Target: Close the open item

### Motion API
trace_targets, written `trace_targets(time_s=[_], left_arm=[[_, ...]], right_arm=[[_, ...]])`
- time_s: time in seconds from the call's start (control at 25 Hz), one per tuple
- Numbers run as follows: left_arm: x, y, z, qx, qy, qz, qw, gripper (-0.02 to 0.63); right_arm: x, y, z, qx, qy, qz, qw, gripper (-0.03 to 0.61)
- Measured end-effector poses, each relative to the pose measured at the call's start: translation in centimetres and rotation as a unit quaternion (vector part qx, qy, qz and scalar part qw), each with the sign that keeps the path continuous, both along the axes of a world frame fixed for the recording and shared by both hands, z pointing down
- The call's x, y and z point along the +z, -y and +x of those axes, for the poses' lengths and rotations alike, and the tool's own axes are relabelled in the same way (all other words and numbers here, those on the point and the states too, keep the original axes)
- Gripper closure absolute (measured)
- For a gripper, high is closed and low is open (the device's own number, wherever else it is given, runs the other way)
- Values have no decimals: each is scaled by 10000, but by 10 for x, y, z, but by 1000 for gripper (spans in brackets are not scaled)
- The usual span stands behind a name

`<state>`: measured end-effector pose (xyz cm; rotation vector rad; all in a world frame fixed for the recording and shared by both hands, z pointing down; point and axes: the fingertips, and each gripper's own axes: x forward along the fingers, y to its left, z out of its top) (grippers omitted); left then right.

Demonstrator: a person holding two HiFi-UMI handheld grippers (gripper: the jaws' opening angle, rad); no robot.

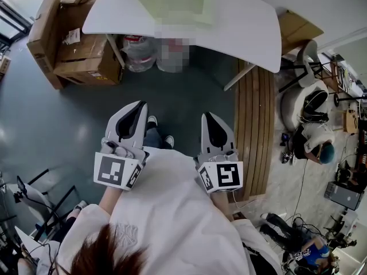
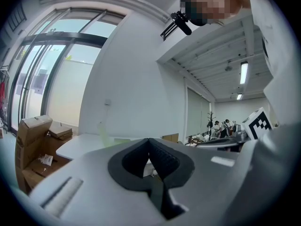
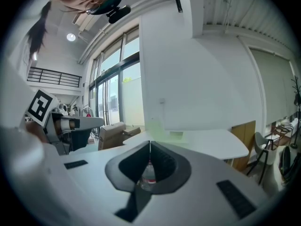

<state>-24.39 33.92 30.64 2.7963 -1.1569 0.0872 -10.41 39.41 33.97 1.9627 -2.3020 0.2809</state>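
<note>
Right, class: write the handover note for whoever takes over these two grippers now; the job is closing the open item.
Left gripper: shut, empty, held out in front of the person.
Right gripper: shut, empty, beside it.
Things: pale green item lies on the white table ahead, a flap seemingly raised; both grippers are well short of it.
Done: nothing visible yet.
To do: approach the table, probably press the flap down until closed.
</note>
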Motion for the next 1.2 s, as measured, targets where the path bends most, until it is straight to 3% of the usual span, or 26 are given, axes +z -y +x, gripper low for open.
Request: trace_targets(time_s=[0.76, 1.2], left_arm=[[-2, 98, 7, 349, -135, -68, 9993, 604], [1, 156, -11, 413, -60, 34, 9991, 604]], right_arm=[[-4, 86, -1, 326, -12, -42, 9995, 568], [-3, 148, -18, 356, 36, 136, 9993, 568]])
